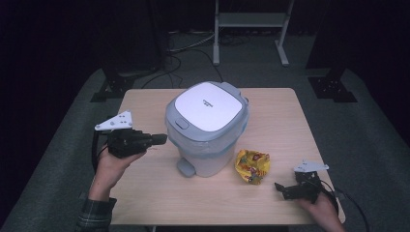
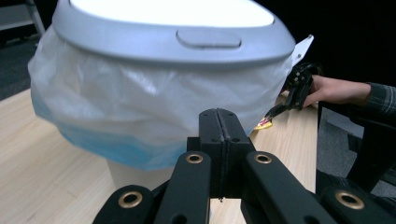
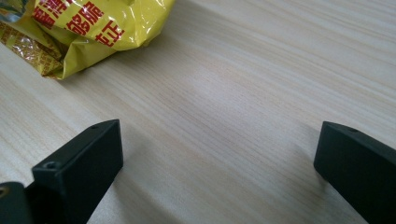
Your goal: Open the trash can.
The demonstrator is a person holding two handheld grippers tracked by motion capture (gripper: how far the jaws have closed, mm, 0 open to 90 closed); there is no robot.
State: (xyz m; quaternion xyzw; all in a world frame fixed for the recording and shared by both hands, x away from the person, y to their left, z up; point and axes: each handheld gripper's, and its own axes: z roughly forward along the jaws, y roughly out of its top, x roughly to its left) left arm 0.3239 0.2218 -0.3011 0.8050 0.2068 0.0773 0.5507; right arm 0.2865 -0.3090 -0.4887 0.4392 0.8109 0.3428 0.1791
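Two grippers flank the lidded bin (image 1: 207, 128) on the table (image 1: 280, 121). Left of the bin, the left gripper (image 1: 159, 139) hovers with jaws pressed together on nothing, tips just beside the bin's bagged wall. Right of the bin, near the crumpled yellow wrapper (image 1: 252, 166), the right gripper (image 1: 279, 187) rests with jaws spread wide, empty.

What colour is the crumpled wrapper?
Yellow with red print; the wrapper shows best in the right gripper view.
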